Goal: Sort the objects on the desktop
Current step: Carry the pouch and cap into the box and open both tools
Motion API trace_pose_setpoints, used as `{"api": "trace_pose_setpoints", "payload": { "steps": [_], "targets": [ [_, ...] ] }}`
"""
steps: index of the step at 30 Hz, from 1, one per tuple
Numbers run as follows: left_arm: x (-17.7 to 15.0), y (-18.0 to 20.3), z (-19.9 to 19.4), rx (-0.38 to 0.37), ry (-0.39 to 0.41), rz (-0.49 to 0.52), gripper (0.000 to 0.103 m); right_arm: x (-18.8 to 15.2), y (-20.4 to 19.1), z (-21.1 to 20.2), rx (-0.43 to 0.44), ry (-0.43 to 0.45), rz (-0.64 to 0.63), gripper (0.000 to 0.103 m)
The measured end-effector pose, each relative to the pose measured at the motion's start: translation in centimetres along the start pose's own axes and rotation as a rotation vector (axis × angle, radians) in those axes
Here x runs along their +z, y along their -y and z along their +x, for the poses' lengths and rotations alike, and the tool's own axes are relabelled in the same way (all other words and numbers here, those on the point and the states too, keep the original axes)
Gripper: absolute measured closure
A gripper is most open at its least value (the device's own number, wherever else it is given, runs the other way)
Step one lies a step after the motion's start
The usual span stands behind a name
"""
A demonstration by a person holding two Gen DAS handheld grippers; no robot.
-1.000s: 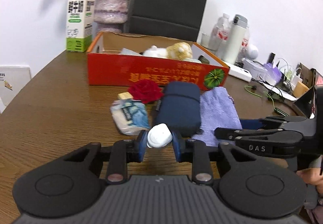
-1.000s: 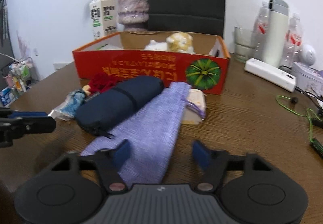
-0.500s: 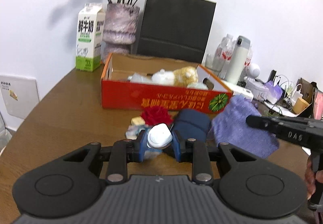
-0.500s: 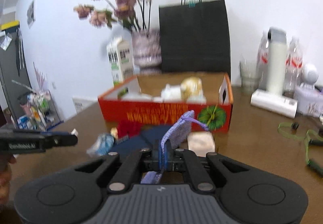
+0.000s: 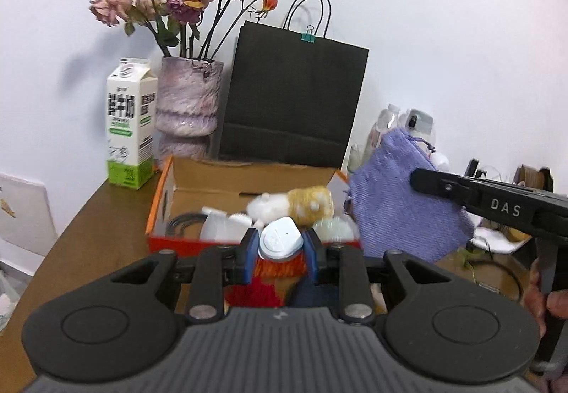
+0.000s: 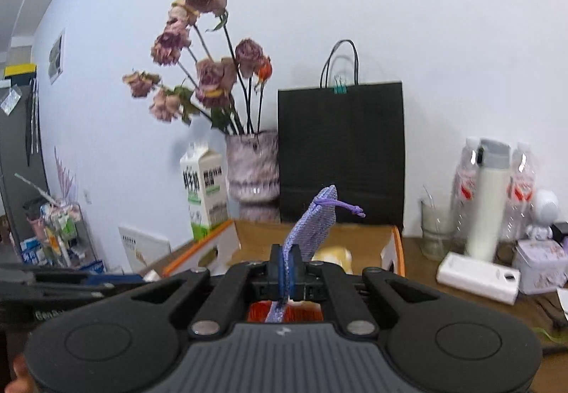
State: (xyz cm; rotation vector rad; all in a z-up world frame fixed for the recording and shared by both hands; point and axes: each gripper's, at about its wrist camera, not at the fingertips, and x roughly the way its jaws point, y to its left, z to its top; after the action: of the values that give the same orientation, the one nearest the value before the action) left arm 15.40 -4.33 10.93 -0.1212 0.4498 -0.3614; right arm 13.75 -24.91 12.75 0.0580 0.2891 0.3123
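Two items are held clear of the table above the orange box (image 5: 161, 215), both raised since a second ago: white earbud case (image 5: 280, 243) pinched in left gripper (image 5: 280, 253), purple drawstring pouch (image 6: 314, 226) clamped edge-on in right gripper (image 6: 285, 274), whose jaws have just been closing.

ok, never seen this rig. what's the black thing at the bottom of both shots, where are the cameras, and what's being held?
No robot arm: a person holds a two-finger gripper in each hand. Each gripper carries a fisheye camera looking forward along its fingers, so the black shape at the bottom is the gripper itself.

In the left wrist view, the left gripper is shut on a small white case. The black bar coming in from the right is the right gripper, with a purple cloth pouch hanging from it.

In the right wrist view, the right gripper has its jaws shut on that pouch.

Ahead, on a wooden table, stands an open orange box with a plush toy and other bits inside. Behind it are a milk carton, a vase of dried roses and a black paper bag.
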Motion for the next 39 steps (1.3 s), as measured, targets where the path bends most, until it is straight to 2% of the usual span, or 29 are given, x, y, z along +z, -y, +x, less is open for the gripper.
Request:
{"api": "trace_pose_setpoints", "payload": {
  "steps": [4,8,14,22,26,31,36,37,39],
  "targets": [
    [2.0,-1.1,3.2,0.014,0.011,-0.026,0.075,1.9,-0.6,3.7,0.023,0.016,0.011,0.101],
    [3.0,-3.0,6.6,0.037,0.015,-0.06,0.075,2.2,-1.2,8.1,0.04,0.016,0.015,0.101],
    [4.0,-5.8,11.7,0.063,-0.01,-0.118,0.075,1.5,-0.7,14.5,0.081,-0.01,0.074,0.101],
    [4.1,-7.3,17.4,0.104,-0.087,-0.067,0.075,-1.3,1.3,21.3,0.093,-0.081,0.125,0.101],
    [3.7,-7.7,19.0,0.116,-0.122,-0.06,0.075,-2.8,2.2,23.1,0.069,-0.158,0.136,0.101],
    [3.2,-7.8,19.6,0.12,-0.145,-0.053,0.075,-3.2,2.4,23.2,0.047,-0.174,0.138,0.1],
    [2.8,-7.7,19.9,0.12,-0.167,-0.038,0.074,-3.6,2.3,23.5,0.009,-0.215,0.113,0.091],
    [2.8,-7.6,19.9,0.124,-0.17,-0.037,0.069,-3.6,2.2,23.5,0.0,-0.222,0.102,0.088],
    [2.8,-7.4,19.7,0.126,-0.175,-0.03,0.058,-3.4,2.1,23.1,-0.013,-0.225,0.083,0.071]
  ]
}}
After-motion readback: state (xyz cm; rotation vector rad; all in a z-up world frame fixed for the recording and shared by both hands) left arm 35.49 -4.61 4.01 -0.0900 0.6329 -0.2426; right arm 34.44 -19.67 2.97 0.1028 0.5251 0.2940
